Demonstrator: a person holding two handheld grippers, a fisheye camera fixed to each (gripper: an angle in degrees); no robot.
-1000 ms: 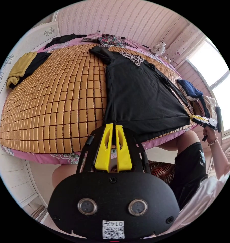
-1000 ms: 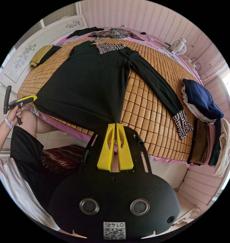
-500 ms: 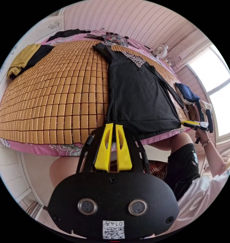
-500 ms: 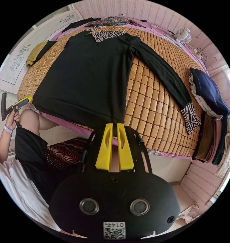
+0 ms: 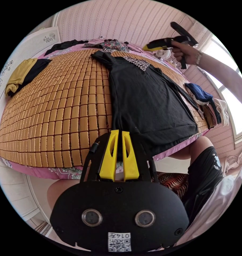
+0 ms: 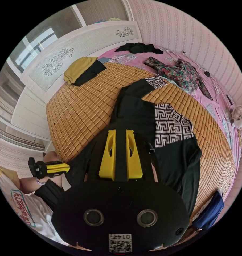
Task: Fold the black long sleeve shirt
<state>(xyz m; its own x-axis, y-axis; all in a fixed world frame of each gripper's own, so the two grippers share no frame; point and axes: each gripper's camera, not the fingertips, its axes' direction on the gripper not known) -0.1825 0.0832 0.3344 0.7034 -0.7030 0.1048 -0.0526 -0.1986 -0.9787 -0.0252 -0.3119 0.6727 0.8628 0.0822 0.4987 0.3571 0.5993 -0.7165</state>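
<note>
The bed [image 5: 46, 106], under its bamboo mat, carries everything, and I place the rest from it. My black long sleeve shirt [image 5: 147, 106] lies flat on the mat's window side, hem at the near edge where I stand, patterned collar toward the far wall, so its long axis runs straight away from me. One sleeve trails off the body toward the pile of folded clothes [image 5: 206, 101] at the window-side edge of the bed; the other shows up by the collar.

My left tool [image 5: 118, 133] sits low at the near edge, jaws close together on the hem corner; I judge it pinches the cloth, though the tips are partly hidden. My right tool [image 6: 120, 132] hangs in the air above the collar end, jaws a little apart and holding nothing.

The shoulders lie directly below the right tool, so I judge that hand nearer for the next sleeve fold.
</note>
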